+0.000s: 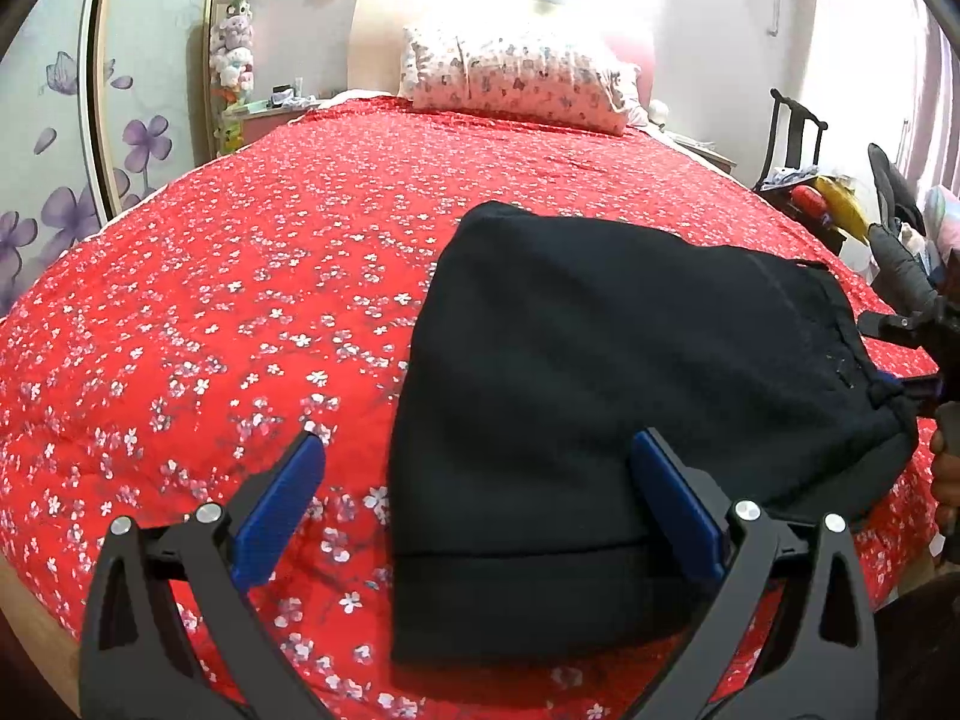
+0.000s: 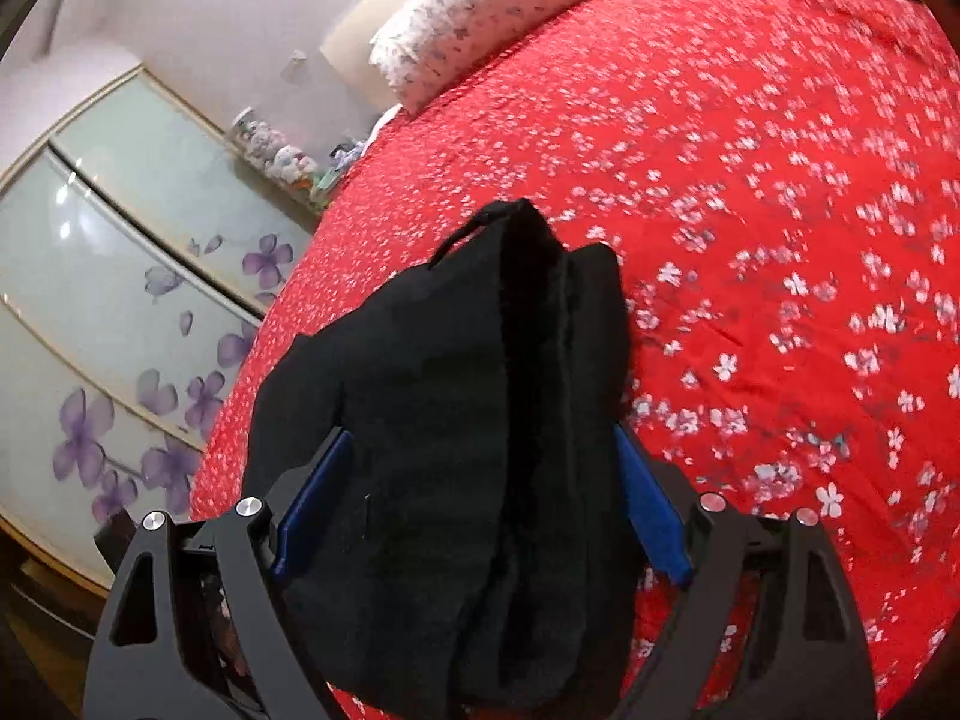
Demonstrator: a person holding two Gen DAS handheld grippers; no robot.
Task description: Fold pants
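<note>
Black pants (image 1: 600, 408) lie folded into a thick bundle on the red flowered bedspread (image 1: 240, 300). My left gripper (image 1: 480, 480) is open above the bundle's near left edge, with nothing between its blue pads (image 1: 282, 510). My right gripper (image 1: 918, 384) shows at the far right of the left wrist view, at the bundle's right edge. In the right wrist view the pants (image 2: 480, 450) fill the gap between the blue pads (image 2: 648, 510) of the right gripper (image 2: 480, 516), whose jaws stand wide around the bunched, partly lifted cloth.
A flowered pillow (image 1: 516, 78) lies at the head of the bed. A wardrobe with purple flower doors (image 2: 120, 300) stands to the left. A dark chair (image 1: 792, 138) and cluttered items (image 1: 840, 204) stand to the right. The bedspread (image 2: 780, 240) extends widely around the pants.
</note>
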